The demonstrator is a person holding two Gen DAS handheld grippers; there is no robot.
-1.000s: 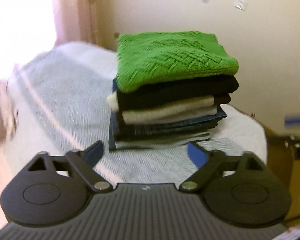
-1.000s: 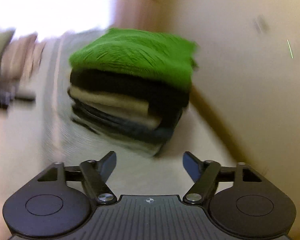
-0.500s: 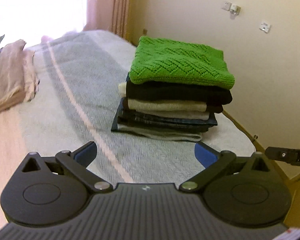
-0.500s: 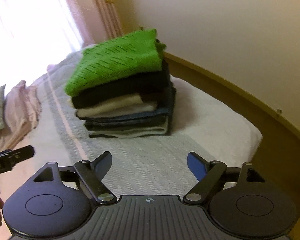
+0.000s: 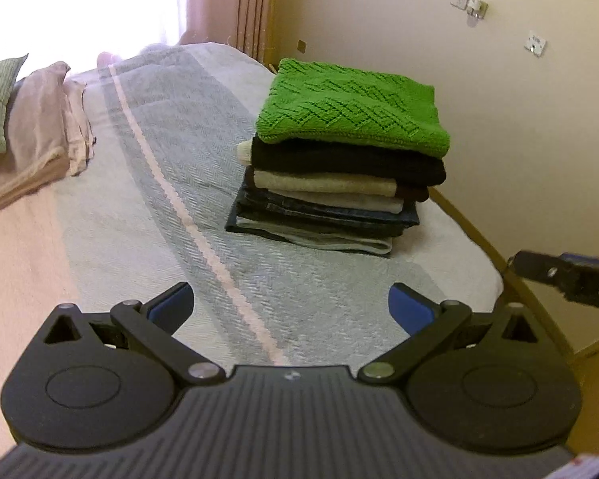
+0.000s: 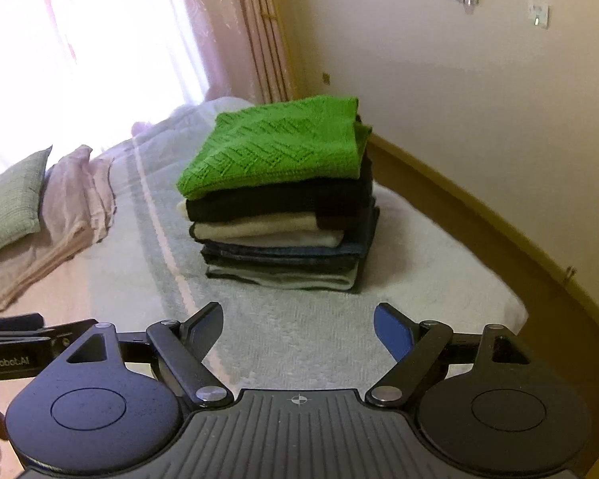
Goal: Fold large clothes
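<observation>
Left hand-held gripper (image 5: pixel 291 307) points down over the near bed (image 5: pixel 147 167), jaws just opened wide, nothing between them. Right hand-held gripper (image 6: pixel 298 325) likewise angled down, wide open, empty. Folded clothes stack (image 5: pixel 339 175) sits far right on the bed, near the wall.

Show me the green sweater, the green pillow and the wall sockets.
green sweater (image 5: pixel 351 107), left wrist view, middle of its knitted top face.
green pillow (image 6: pixel 10 203), right wrist view, centre of its front.
wall sockets (image 5: pixel 536 43), left wrist view, the right-hand plate.

Bed (image 5: pixel 147 167) w/ folded clothes stack (image 5: pixel 339 183), pillows (image 5: pixel 32 119) on it.
</observation>
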